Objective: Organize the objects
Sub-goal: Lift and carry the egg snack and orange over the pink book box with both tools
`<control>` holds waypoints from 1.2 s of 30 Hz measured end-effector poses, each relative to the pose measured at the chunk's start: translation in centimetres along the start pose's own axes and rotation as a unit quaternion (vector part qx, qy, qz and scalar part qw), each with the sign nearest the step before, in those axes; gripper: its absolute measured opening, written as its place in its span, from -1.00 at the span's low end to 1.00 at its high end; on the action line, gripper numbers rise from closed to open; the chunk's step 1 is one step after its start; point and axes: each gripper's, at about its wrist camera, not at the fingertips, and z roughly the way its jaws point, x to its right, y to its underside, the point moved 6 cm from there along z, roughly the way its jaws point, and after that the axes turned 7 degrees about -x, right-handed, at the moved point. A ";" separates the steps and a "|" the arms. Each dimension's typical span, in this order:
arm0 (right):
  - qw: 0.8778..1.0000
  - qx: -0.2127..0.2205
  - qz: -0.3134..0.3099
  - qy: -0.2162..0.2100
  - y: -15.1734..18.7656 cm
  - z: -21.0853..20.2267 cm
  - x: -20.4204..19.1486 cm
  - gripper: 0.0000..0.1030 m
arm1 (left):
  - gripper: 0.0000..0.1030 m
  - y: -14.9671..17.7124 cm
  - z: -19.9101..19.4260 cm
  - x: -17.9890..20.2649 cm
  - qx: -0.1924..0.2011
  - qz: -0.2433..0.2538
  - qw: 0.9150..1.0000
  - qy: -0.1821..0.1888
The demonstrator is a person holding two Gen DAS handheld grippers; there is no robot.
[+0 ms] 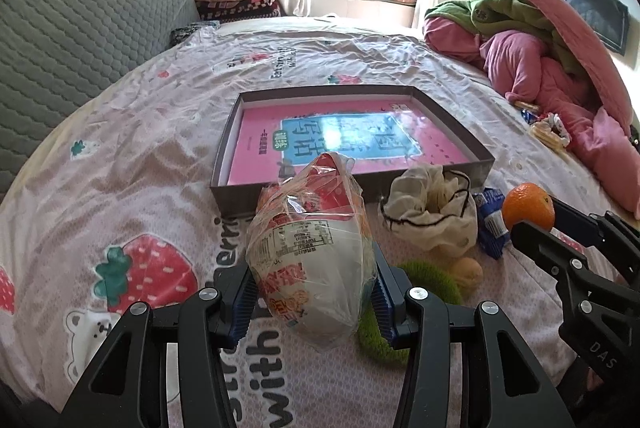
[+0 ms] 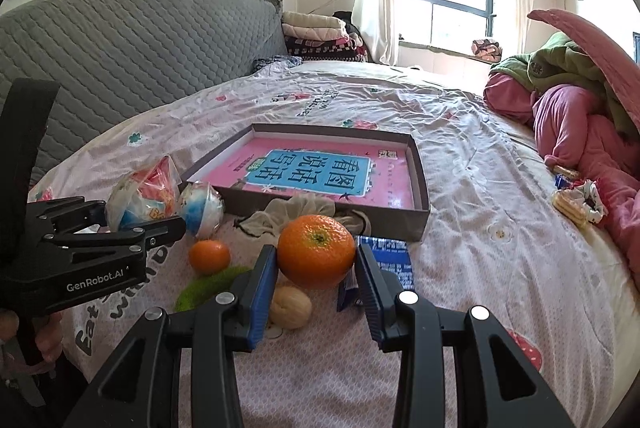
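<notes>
Left gripper (image 1: pixel 312 292) jaws clamped a plastic-wrapped snack bowl (image 1: pixel 310 248), lifted off the bed (image 1: pixel 120 155). Right gripper (image 2: pixel 316 278) jaws gripped an orange (image 2: pixel 316 251) above a walnut (image 2: pixel 290 307). Beyond: cloth pouch (image 1: pixel 432 214), then shallow box (image 2: pixel 420 211) holding a pink book (image 2: pixel 320 173).

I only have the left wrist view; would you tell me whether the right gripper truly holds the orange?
Observer: Yes, the right gripper is shut on the orange, a pad on each side.
Operator: Is other fruit left on the bed?
Observer: A smaller orange lies beside the green fuzzy thing.
Operator: Anything behind my bag?
Observer: A second wrapped ball sits near the box corner.
</notes>
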 end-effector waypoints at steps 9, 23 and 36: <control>1.000 0.005 -0.001 0.001 -1.3 0.4 0.3 -0.22 | -0.01 -1.2 0.6 0.2 -0.002 -0.005 1.000 0.011; 1.000 0.008 0.003 0.007 -2.6 1.4 1.1 -0.22 | -0.01 -3.0 1.7 0.7 0.000 0.003 1.000 0.002; 1.000 0.017 0.002 0.016 -4.5 2.4 2.2 -0.22 | -0.01 -5.5 1.8 0.6 0.014 0.003 1.000 0.006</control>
